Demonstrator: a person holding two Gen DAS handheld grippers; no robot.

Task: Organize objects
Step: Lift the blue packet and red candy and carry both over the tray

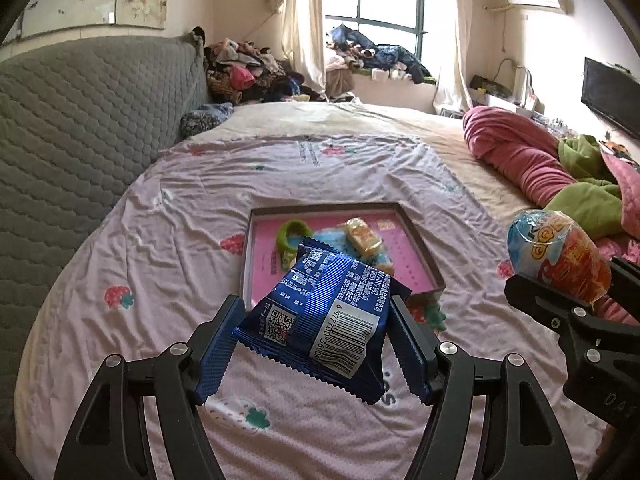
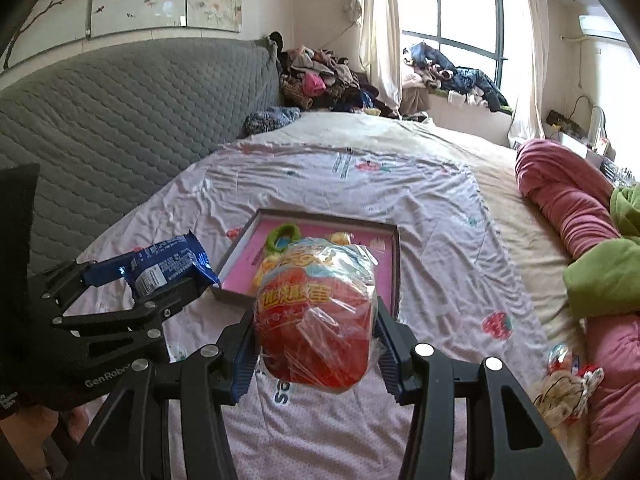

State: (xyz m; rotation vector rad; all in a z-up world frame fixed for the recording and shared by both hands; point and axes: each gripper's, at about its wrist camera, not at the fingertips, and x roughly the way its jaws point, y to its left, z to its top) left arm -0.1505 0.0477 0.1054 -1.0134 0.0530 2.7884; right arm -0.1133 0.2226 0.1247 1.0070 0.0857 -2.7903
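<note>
Two hand-held grippers hang side by side above a bed spread with a strawberry-print sheet (image 1: 168, 216), each carrying a snack. The left gripper (image 1: 316, 316) is clamped on a blue snack packet (image 1: 320, 312), its blue ridged pads pressing the packet's two sides so that the barcode panel faces the camera. The right gripper (image 2: 316, 332) is clamped on an egg-shaped treat in clear wrap (image 2: 320, 316), orange-red below and pale blue toward its far tip; from the left wrist view the same treat juts up and forward out of the neighbouring jaws. Just ahead of both grippers and below them, a shallow box with a pink floor (image 1: 420, 236) lies on the sheet. It holds a green ring-shaped item (image 1: 290, 236) on the left gripper's side and a small yellow wrapped sweet (image 1: 362, 236) farther along. Well off to the right gripper's outer side lie a rolled pink blanket (image 2: 568, 200) and green bedding (image 2: 604, 276), with a few small wrapped items (image 2: 564, 384) near them on the sheet.
</note>
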